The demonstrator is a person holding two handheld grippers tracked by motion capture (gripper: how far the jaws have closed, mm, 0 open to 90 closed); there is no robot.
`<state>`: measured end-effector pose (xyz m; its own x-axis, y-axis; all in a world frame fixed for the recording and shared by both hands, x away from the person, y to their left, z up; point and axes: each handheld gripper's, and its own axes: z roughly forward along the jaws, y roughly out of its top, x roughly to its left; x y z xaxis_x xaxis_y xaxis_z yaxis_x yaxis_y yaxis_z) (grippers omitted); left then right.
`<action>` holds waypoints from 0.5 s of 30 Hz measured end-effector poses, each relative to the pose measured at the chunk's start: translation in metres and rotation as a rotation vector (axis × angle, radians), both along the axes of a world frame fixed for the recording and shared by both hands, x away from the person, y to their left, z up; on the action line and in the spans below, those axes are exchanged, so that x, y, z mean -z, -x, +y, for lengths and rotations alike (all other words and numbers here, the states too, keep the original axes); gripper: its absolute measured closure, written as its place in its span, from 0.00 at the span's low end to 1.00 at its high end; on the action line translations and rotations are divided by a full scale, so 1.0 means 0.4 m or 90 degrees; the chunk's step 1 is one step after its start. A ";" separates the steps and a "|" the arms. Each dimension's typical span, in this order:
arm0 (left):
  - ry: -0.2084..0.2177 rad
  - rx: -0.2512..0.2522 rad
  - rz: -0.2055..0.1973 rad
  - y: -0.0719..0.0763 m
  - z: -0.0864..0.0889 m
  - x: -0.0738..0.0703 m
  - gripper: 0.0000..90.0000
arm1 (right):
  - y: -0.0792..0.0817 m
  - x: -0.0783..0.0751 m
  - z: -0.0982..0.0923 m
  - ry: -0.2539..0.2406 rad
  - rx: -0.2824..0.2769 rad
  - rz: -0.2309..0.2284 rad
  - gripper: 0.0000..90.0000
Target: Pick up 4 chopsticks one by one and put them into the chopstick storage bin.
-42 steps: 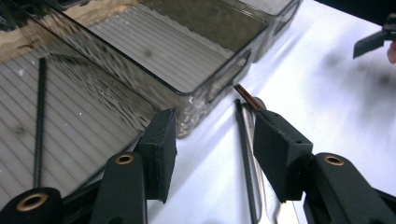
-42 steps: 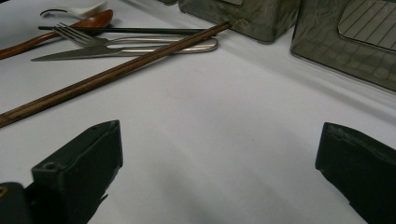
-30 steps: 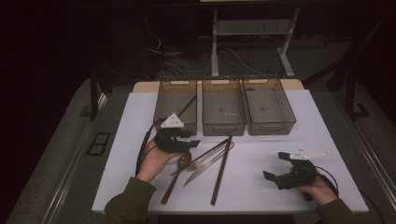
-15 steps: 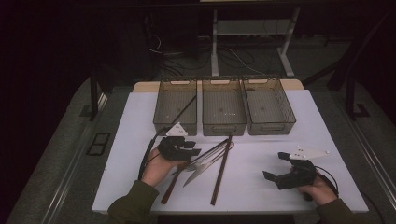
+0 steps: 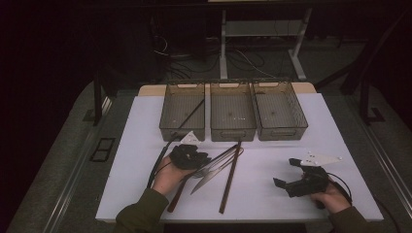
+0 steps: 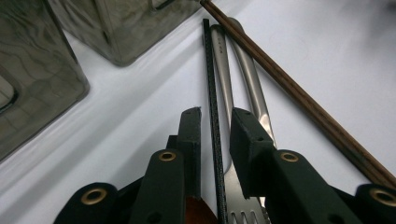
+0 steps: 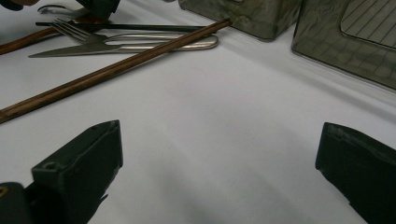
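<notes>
Black chopstick (image 6: 214,93) between left tongs (image 6: 215,122) — seemingly unclamped.

Cutlery pile (image 5: 214,167) blocks centre; open white mat (image 5: 282,160) between tongs.

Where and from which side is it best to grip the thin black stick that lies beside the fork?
Probably at the black stick near its end by the fork, from above, one jaw each side. It lies flat and is thin, and the left gripper already straddles it there; metal handles crowd one side farther along.
</notes>
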<state>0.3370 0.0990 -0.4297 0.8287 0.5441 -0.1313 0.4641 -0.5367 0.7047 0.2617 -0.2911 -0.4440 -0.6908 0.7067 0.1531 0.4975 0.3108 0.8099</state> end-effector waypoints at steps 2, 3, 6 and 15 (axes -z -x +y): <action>-0.004 0.003 0.002 -0.001 -0.002 0.003 0.82 | 0.000 0.000 0.000 0.000 -0.001 -0.001 0.00; -0.006 0.003 0.005 -0.001 -0.004 0.005 0.82 | 0.000 0.000 0.000 0.000 -0.001 0.000 0.00; -0.013 0.005 0.010 -0.002 -0.007 0.010 0.83 | 0.000 0.000 0.000 0.000 -0.001 0.000 0.00; -0.019 -0.005 0.018 -0.006 -0.009 0.022 0.84 | 0.000 0.000 -0.001 0.000 0.000 0.000 0.01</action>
<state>0.3392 0.0956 -0.4387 0.8207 0.5542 -0.1386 0.4881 -0.5540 0.6744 0.2617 -0.2913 -0.4439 -0.6908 0.7067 0.1529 0.4973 0.3108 0.8100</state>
